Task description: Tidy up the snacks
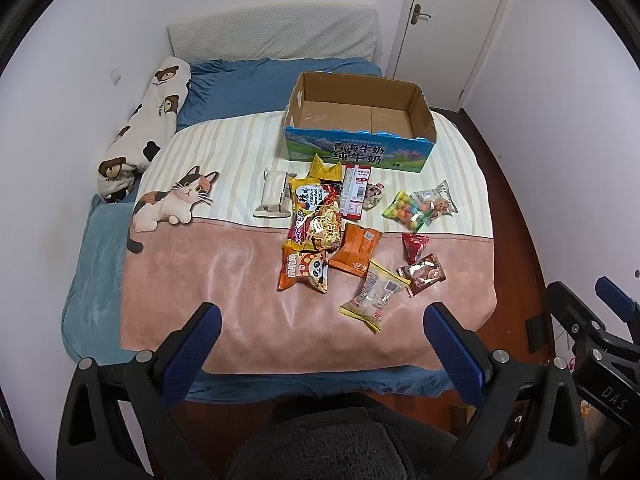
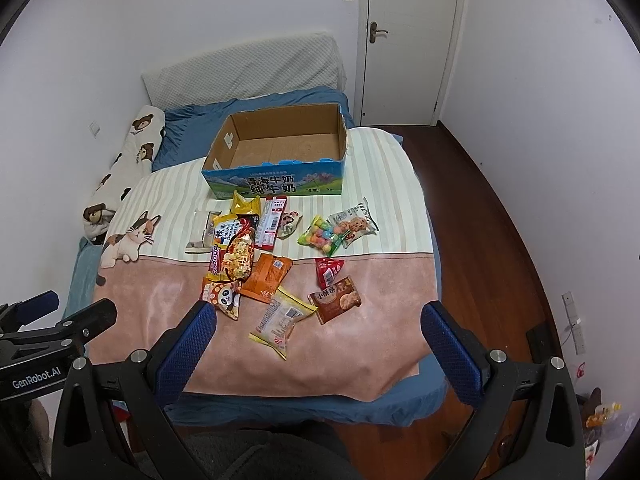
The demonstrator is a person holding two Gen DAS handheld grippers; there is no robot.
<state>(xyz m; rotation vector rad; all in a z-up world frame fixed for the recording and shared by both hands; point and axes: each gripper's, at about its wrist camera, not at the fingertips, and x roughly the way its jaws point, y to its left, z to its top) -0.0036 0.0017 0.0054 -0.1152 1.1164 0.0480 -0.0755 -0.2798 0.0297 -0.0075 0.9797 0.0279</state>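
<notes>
An empty cardboard box (image 1: 422,118) (image 2: 218,158) with a blue printed front stands at the far side of the blanket. Several snack packets lie in front of it: a noodle pack (image 1: 316,216) (image 2: 234,254), an orange packet (image 1: 356,250) (image 2: 268,276), a panda packet (image 1: 304,270) (image 2: 222,298), a clear yellow-edged packet (image 1: 374,296) (image 2: 280,320), a brown biscuit packet (image 1: 422,274) (image 2: 336,300), a red packet (image 1: 414,246) (image 2: 328,272) and a candy bag (image 1: 408,210) (image 2: 322,236). My left gripper (image 1: 322,314) and right gripper (image 2: 320,314) hover open over the near edge, holding nothing.
The bed carries a pink and striped cat blanket (image 1: 240,272) (image 2: 380,340) over blue sheets. A bear pillow (image 1: 148,120) (image 2: 132,152) lies along the left wall. A closed door (image 1: 452,12) (image 2: 408,40) and wooden floor (image 2: 480,220) are on the right. A dark fuzzy cushion (image 1: 340,444) sits below.
</notes>
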